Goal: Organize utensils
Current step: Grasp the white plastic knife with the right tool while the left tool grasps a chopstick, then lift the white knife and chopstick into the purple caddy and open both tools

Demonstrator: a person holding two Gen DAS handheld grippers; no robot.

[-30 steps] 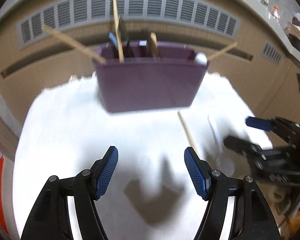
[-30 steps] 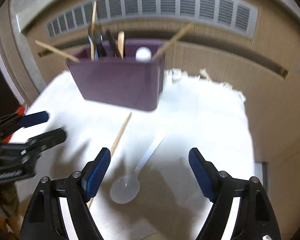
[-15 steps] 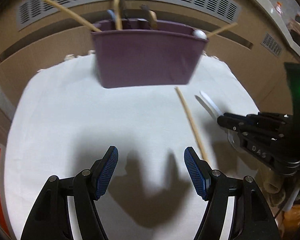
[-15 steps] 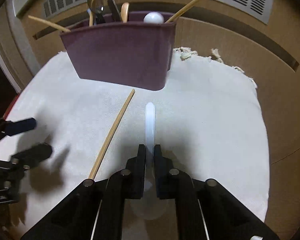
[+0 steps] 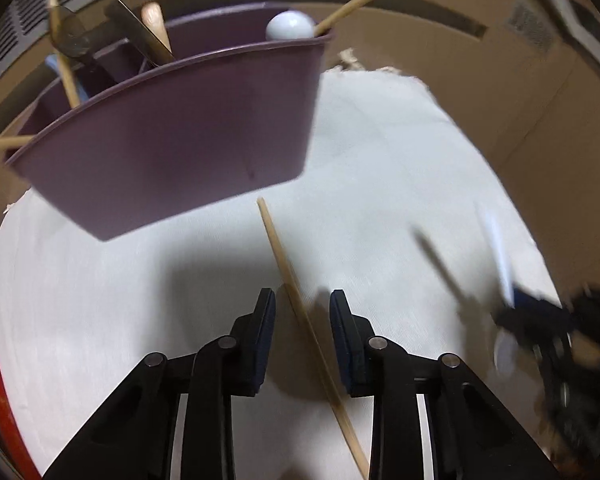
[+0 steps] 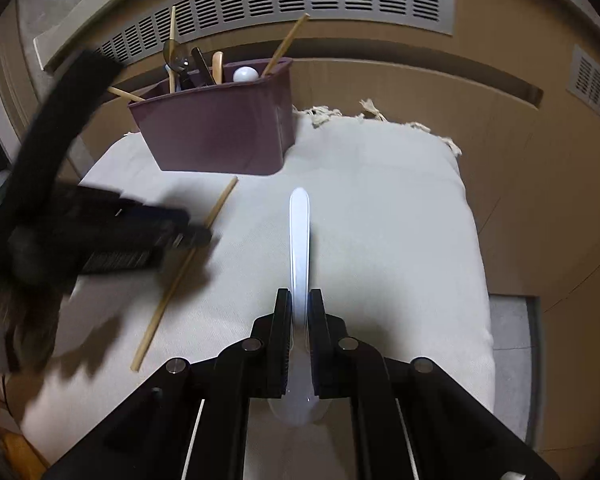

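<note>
We pinched the white plastic spoon (image 6: 299, 240) in our right tongs (image 6: 299, 344), handle aimed at the purple caddy (image 6: 220, 124) for dropping in. Our left tongs (image 5: 302, 320), spread, straddled the chopstick (image 5: 296, 300) lying before the caddy on the white cloth (image 6: 400, 220).

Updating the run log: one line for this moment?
right gripper: shut on white spoon | left gripper: open, straddling chopstick | purple caddy: ahead

No readable text, label, brand, number or sign is being shown in either wrist view; nothing legible is being carried by any surface in sight.
</note>
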